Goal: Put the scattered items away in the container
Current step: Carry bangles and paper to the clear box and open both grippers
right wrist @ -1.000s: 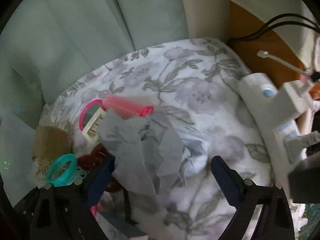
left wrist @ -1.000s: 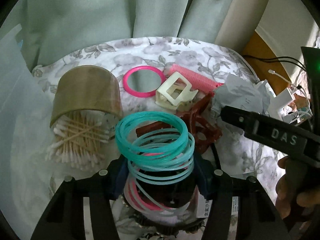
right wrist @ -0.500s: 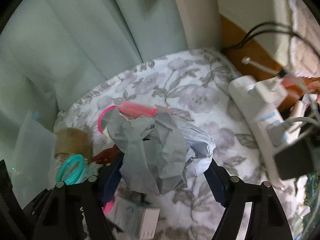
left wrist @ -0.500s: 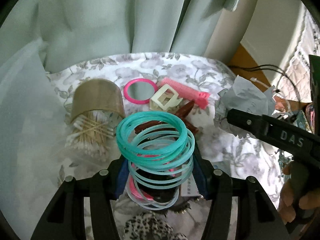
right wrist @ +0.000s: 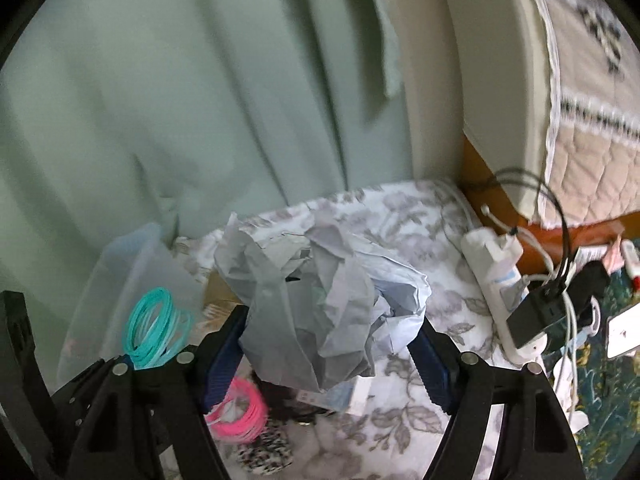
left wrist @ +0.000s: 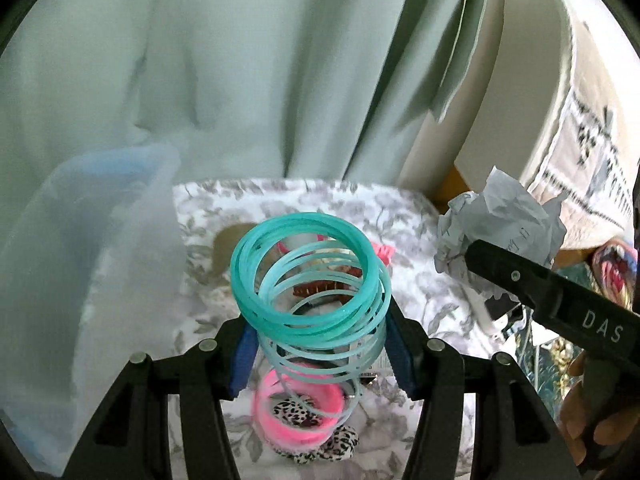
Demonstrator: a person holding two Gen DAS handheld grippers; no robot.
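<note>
Green curtains (left wrist: pixel 248 72) hang behind a floral-clothed bench (right wrist: pixel 400 216), with a clear plastic bin (left wrist: pixel 80 264) at its nine o'clock edge. Left gripper (left wrist: pixel 320 344) has its fingers (left wrist: pixel 243 350) clamped on a teal spring coil (left wrist: pixel 308 276), held above the bench over its pink end (left wrist: pixel 298 414) and a leopard scrunchie (left wrist: pixel 320 446). Right gripper (right wrist: pixel 332 356) has its fingers (right wrist: pixel 222 360) pressed on crumpled paper (right wrist: pixel 320 300), lifted clear of the cloth, a power strip (right wrist: pixel 500 276) at three o'clock.

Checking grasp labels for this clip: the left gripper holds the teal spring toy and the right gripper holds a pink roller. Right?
Not quite. The left gripper does hold the teal spring toy, but the right gripper holds crumpled paper, as the right wrist view shows.
</note>
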